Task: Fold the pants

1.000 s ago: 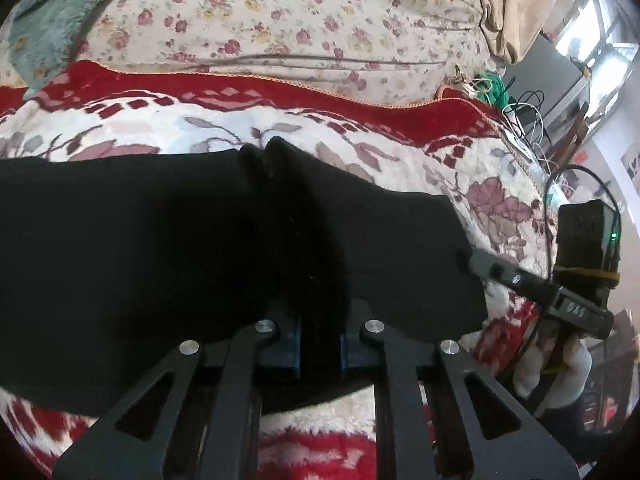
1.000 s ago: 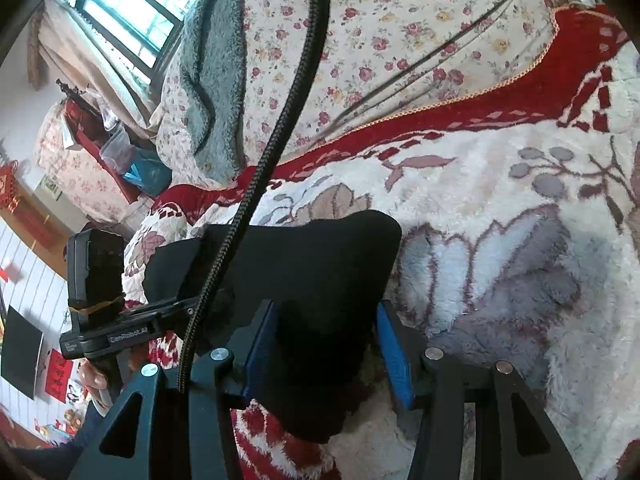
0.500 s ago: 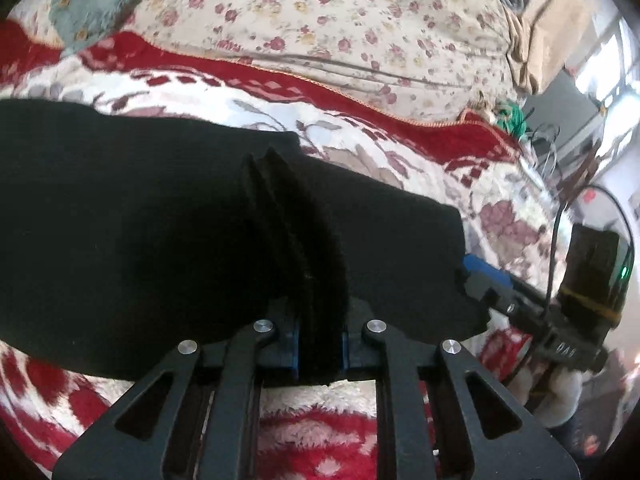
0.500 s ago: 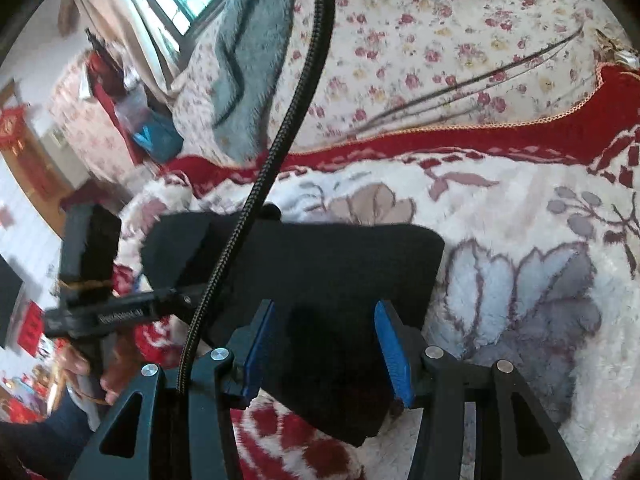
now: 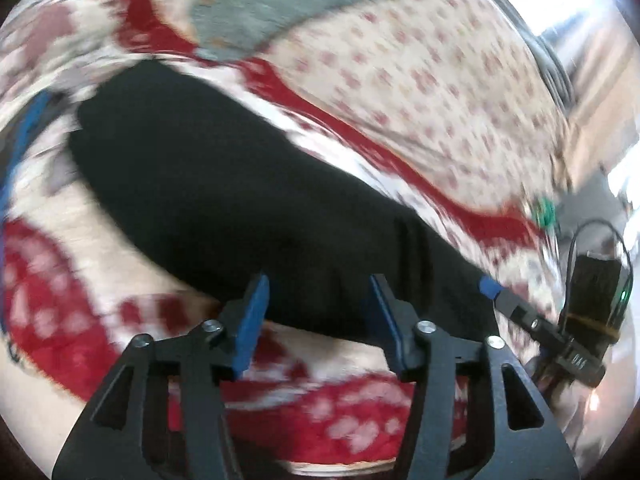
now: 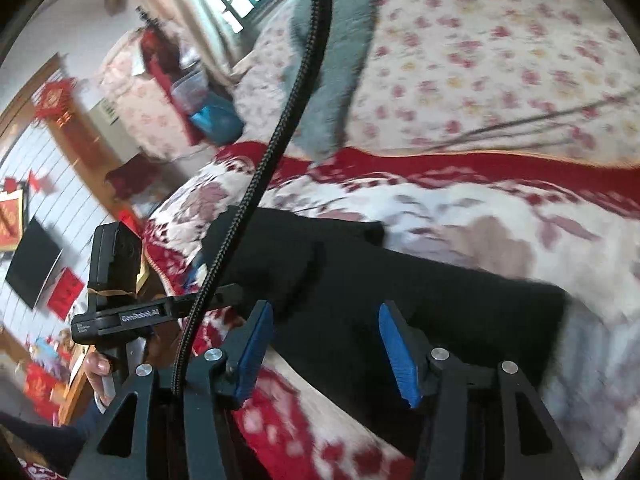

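The black pants (image 5: 248, 200) lie flat in a long folded band on the red and white floral blanket (image 5: 60, 312). The left wrist view is blurred. My left gripper (image 5: 320, 312) hovers at the band's near edge. Its jaws are opening, and the blue pads (image 5: 252, 320) stand apart from the cloth. My right gripper (image 6: 326, 344) is over the other end of the pants (image 6: 400, 300). Its jaws are opening too, with fabric lying between the pads but not pressed. Each gripper shows in the other's view: the right gripper (image 5: 496, 292) and the left gripper (image 6: 216, 284).
A cream floral quilt (image 6: 500, 60) and a grey-green blanket (image 5: 260, 12) lie beyond the pants. A black cable (image 6: 280, 132) crosses the right wrist view. A person's hand (image 6: 100, 368) holds the left gripper's handle. The bed's edge and room furniture lie to the left.
The left gripper let go of the bunched fold and its jaws spread wide; the pants dropped flat. Both grippers rolled and swept sideways along the pants. The right jaws widened slightly.
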Motion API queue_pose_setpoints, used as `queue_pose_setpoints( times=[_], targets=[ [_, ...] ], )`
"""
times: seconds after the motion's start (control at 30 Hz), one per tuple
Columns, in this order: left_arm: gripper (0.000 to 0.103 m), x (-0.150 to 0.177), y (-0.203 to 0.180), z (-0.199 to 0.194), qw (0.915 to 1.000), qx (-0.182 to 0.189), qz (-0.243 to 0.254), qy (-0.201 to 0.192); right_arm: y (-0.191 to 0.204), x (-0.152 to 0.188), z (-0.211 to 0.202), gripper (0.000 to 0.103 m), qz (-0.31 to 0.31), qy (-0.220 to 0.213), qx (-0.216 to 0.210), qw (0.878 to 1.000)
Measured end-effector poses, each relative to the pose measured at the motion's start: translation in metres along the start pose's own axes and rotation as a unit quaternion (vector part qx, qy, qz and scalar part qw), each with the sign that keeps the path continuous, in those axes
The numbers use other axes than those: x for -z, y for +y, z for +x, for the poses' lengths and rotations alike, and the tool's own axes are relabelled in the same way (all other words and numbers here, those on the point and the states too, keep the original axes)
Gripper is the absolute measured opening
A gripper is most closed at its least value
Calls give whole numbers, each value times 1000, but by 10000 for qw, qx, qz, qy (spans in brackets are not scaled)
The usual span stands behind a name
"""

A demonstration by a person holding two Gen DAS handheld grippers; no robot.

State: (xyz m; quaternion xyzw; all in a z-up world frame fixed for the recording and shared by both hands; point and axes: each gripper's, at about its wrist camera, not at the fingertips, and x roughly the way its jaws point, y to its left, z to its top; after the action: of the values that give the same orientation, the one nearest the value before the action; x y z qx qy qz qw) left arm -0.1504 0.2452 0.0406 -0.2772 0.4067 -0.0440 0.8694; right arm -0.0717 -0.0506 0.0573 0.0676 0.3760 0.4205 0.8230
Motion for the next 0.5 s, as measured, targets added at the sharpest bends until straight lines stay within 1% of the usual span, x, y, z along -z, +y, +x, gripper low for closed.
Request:
queue_pose_setpoints(
  times=[0.03, 0.1, 0.2, 0.27, 0.4, 0.5],
  targets=[
    [54, -1, 11, -6, 9998, -52, -157, -111, 6, -5, 10, 54, -104, 59, -37, 9999],
    [62, -4, 28, -14, 9987, -148, -413, -260, 19, -14, 29, 54, -320, 166, -184, 9992],
    [62, -8, 50, -22, 9950, -271, -814, -516, 39, -30, 58, 54, -693, 293, -331, 9966],
    [62, -11, 60, -22, 9924, -351, -1013, -609, 52, -41, 76, 54, -936, 383, -433, 9939],
    [62, -15, 73, -22, 9876, -612, -1206, -801, 72, -57, 114, 54, -1406, 570, -491, 9872],
    [62, -16, 81, -21, 9859, -713, -1247, -858, 83, -70, 144, 54, -1651, 740, -482, 9823]
  ],
)
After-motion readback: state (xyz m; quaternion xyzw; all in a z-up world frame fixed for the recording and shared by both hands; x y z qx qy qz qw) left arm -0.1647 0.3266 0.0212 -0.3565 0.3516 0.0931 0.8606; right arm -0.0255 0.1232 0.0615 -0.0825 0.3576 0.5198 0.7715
